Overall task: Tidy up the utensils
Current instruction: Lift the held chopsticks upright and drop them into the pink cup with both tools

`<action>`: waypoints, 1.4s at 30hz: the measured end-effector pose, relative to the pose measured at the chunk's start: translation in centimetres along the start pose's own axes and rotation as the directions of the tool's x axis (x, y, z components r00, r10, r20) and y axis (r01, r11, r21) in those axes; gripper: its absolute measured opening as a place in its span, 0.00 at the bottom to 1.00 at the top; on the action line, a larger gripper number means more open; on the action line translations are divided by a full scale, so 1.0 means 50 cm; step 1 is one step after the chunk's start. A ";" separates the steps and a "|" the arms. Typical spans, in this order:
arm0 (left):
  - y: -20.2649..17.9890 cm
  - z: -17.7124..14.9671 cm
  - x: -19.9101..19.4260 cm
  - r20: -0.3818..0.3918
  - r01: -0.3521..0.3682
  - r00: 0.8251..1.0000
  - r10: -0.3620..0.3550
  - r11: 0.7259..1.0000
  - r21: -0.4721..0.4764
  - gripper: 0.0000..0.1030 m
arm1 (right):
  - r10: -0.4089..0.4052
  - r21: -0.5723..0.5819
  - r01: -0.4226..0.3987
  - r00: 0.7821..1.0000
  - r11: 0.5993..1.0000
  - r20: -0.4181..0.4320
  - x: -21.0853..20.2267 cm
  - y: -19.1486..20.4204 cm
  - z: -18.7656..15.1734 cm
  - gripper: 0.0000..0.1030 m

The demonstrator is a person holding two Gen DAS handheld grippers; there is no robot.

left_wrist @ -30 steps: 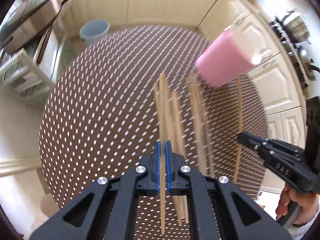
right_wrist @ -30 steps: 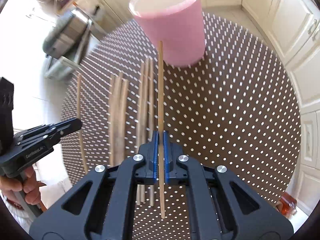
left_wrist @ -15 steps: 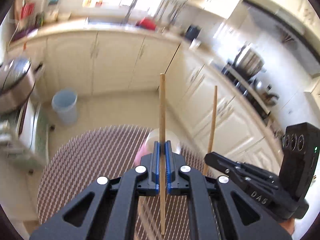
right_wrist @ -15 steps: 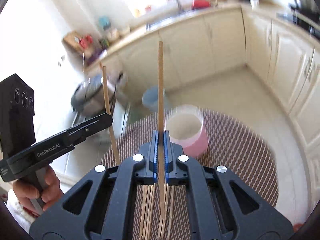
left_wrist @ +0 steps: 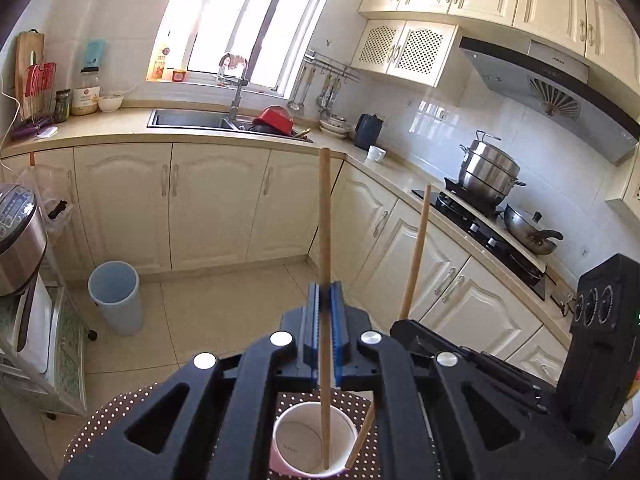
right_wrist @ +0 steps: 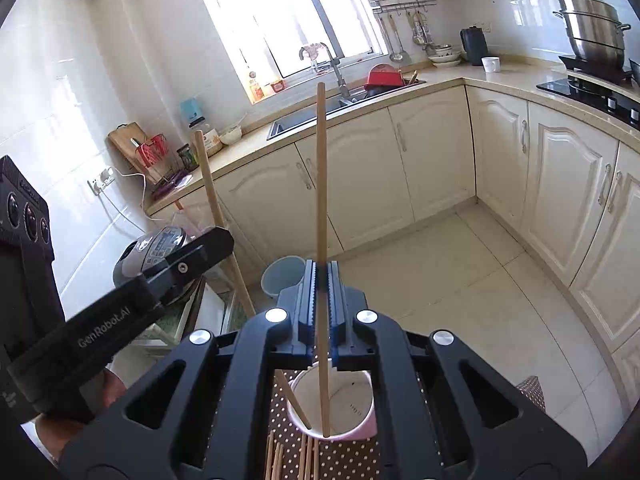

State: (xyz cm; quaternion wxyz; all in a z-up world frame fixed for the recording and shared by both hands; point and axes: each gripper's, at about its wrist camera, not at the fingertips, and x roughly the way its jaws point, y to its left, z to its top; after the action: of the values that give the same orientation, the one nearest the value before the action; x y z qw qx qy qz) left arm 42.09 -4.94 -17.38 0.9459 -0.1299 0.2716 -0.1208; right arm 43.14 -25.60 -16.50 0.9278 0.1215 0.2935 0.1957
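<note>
My left gripper is shut on a wooden chopstick that stands upright, its lower end inside the pink cup below the jaws. Close on the right, my right gripper holds a second chopstick, whose lower end leans over the cup's rim. In the right wrist view my right gripper is shut on its chopstick, with the tip down in the cup. The left gripper and its chopstick are at the left. Several more chopsticks lie on the dotted table.
The round table with the brown dotted cloth stands in a kitchen. A blue bin is on the floor beyond it. A rice cooker sits on a cart at the left. Cabinets and a stove line the far and right sides. A person's hand grips the left handle.
Both grippers rose off the table and tilted up, each still shut on its chopstick. The chopsticks went from lying over the cloth to standing upright with their lower ends in the cup.
</note>
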 end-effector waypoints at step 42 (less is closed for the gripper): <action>0.046 -0.183 -0.038 -0.256 -0.059 0.964 0.071 0.997 0.054 0.28 | -0.082 -0.059 0.071 0.974 0.996 -0.211 -0.022 -0.002 -0.173 0.32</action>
State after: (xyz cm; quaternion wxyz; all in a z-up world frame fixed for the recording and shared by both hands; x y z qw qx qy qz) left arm 35.90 -3.88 -24.67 0.9089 -0.0824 0.3933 -0.1115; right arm 37.23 -25.20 -22.87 0.9006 0.0649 0.3905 0.1793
